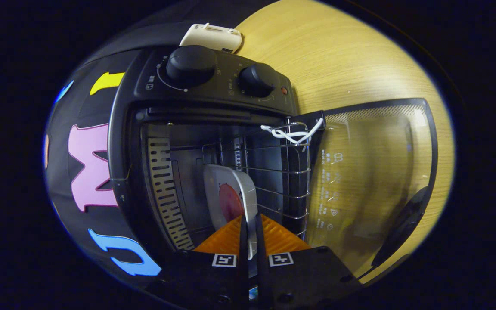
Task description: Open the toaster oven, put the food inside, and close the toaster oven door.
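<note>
A staged recording booth rather than a real kitchen — black cloth hangs as the wall behind a pale wood-grain tabletop (351, 56). A countertop toaster oven (213, 142) with two dials, its glass door (373, 172) open and a wire rack (282, 181) inside, lends a kitchen feel — a small white device (211, 38) lies behind it.

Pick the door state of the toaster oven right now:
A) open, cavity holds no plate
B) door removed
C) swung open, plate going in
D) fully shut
C: the glass door is swung open beside the oven, and the tool pinches the rim of a white plate, with reddish food on it, reaching into the cavity by the wire rack.
</note>
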### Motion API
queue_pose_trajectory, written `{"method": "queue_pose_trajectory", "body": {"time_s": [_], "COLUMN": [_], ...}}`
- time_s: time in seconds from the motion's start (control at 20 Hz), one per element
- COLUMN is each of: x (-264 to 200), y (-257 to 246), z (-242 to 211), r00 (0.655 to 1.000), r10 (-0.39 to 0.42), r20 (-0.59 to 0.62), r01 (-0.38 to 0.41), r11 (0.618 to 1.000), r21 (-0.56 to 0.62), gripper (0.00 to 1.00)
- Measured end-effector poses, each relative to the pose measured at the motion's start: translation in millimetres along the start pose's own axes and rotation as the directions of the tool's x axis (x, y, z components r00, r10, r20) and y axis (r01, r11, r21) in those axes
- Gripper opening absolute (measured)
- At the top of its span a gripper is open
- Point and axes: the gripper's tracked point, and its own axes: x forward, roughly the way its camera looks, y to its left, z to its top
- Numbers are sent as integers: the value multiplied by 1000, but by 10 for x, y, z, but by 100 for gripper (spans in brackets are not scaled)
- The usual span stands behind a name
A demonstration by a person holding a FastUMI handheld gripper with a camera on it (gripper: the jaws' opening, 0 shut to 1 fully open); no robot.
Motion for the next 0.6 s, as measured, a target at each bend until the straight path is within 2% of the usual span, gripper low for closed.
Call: {"method": "queue_pose_trajectory", "body": {"time_s": [0.05,0.1,0.15,0.2,0.25,0.4,0.45,0.5,0.6], "x": [-16,-38,-86,-137,-205,-399,-463,-550,-731], "y": [30,48,54,89,71,31,-36,-52,-9], "z": [23,35,41,28,34,1,-7,11,19], "r00": [1000,1000,1000,999,999,997,997,995,994], "r10": [15,20,21,31,21,8,-19,-30,-6], "r20": [-6,-6,-8,-15,-30,-72,-81,-92,-112], "r01": [-15,-20,-21,-32,-23,-18,4,10,-22], "r11": [1000,1000,999,998,998,990,984,980,968], "r21": [-1,-19,-35,-46,-65,-141,-176,-201,-251], "gripper": [14,21,36,43,61,81,93,97,98]}}
